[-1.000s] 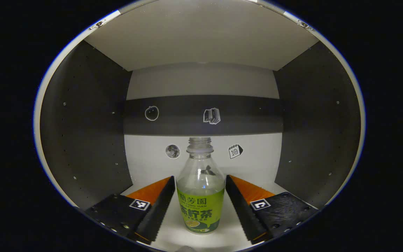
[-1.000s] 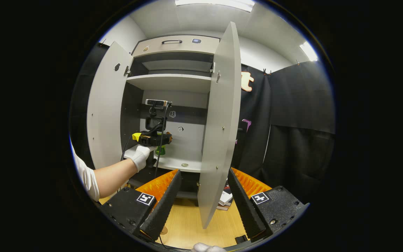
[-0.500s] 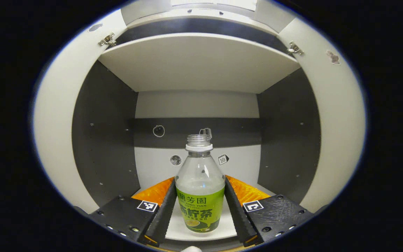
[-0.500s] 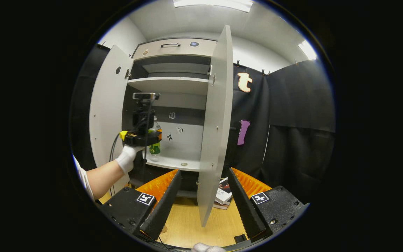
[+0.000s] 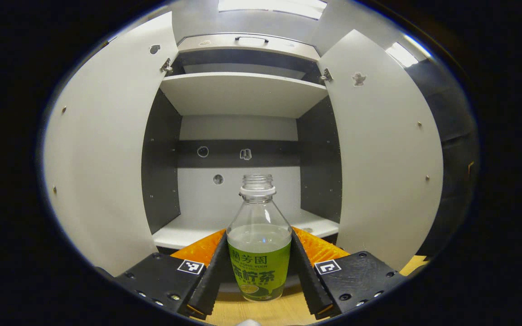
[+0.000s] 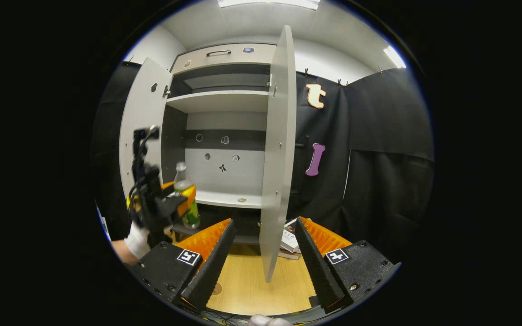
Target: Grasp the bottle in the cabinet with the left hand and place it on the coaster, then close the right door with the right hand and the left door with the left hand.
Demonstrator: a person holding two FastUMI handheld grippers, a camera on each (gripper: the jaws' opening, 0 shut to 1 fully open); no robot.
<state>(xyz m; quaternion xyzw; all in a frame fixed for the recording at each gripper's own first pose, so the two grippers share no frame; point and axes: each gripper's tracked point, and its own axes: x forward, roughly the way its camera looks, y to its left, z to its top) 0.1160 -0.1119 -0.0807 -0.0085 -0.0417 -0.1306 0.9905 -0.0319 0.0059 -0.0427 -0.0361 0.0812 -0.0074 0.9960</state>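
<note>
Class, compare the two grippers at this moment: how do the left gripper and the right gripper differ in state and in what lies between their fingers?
1. The left gripper is shut on the bottle; the right gripper is open.
2. The left gripper holds the bottle upright, clear of the cabinet shelf; the right gripper holds nothing, and the edge of the right door shows between its fingers, farther off.

Both point toward the open cabinet.

The bottle (image 5: 259,244) was clear with a green label bearing dark lettering and a pale neck ring. The cabinet (image 5: 243,93) had light grey doors and shelves, dark grey side walls and a dark band across its pale back. The table (image 6: 247,280) was light wood.
</note>
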